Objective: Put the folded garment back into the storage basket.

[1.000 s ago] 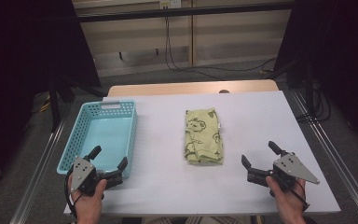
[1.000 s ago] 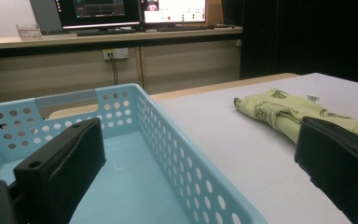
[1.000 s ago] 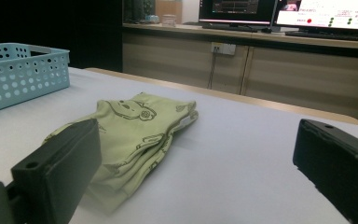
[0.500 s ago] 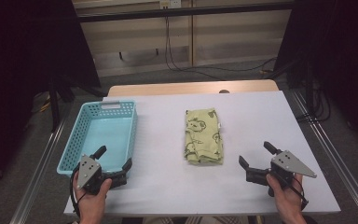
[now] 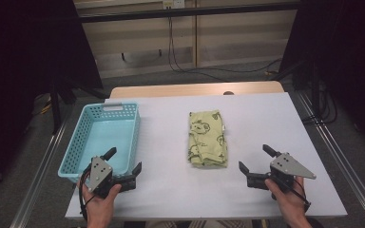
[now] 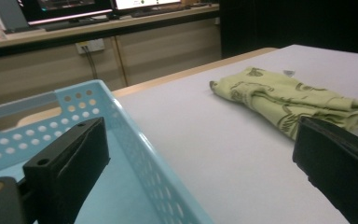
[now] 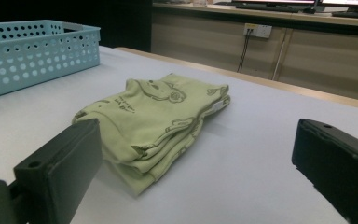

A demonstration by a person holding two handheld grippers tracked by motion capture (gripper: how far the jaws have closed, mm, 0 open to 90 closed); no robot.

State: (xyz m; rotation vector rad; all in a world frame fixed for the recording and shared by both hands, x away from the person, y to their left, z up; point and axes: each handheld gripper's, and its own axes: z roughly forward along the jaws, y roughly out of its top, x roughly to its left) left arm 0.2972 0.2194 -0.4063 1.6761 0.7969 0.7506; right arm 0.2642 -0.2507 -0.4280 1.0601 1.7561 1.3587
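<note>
A folded yellow-green cloth [image 5: 207, 137] with animal prints lies on the white table [image 5: 171, 142], near its middle. A light blue perforated basket [image 5: 103, 137] stands empty at the left. My left gripper [image 5: 123, 161] is open at the basket's near right corner, one jaw over the basket and one over the table. My right gripper [image 5: 255, 158] is open near the front edge, right of the cloth and a little nearer than it. The cloth [image 7: 158, 121] lies ahead between the right jaws, and cloth [image 6: 289, 100] and basket [image 6: 98, 154] show past the left jaws.
Wooden table edge [image 5: 195, 89] runs along the back. Cables [image 5: 204, 71] lie on the floor beyond. Metal rails [image 5: 342, 156] flank the table. Monitors and a desk [image 6: 98, 14] stand far off.
Both grippers have moved slightly inward along the front edge, the left one to the right at the basket's corner. Cloth and basket have not moved.
</note>
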